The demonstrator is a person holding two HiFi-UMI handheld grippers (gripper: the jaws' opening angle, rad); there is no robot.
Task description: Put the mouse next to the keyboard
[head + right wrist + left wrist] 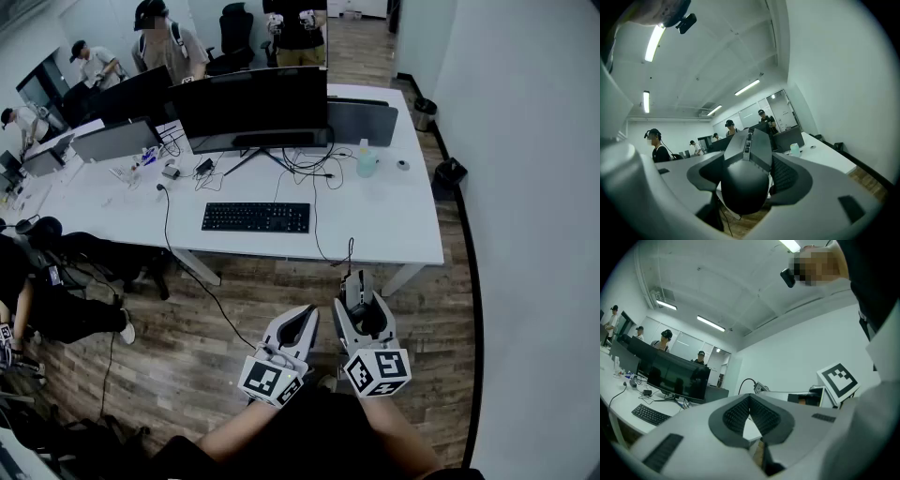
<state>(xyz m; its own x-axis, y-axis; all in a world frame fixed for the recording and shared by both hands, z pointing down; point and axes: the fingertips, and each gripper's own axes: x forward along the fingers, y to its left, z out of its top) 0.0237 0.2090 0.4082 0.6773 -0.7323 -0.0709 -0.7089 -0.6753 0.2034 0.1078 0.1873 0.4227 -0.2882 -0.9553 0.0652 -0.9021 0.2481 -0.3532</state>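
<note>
A black wired mouse [357, 284] hangs over the wooden floor, short of the white desk [394, 225]. My right gripper [360, 302] is shut on it, one jaw against each side. In the right gripper view the mouse [747, 178] fills the gap between the jaws of the right gripper [754, 160]. Its cable [349, 251] runs up to the desk edge. The black keyboard [256, 217] lies flat on the desk in front of the monitor, and it also shows in the left gripper view as the keyboard [650, 414]. My left gripper [307, 317] is beside the right one, shut and holding nothing, its tips [750, 398] touching.
A wide dark monitor [251, 108] stands behind the keyboard among cables. A pale bottle [367, 159] stands at the desk's right. Two bins [449, 173] sit by the right wall. People stand behind the desk and sit at the left. A black cord [202, 281] trails across the floor.
</note>
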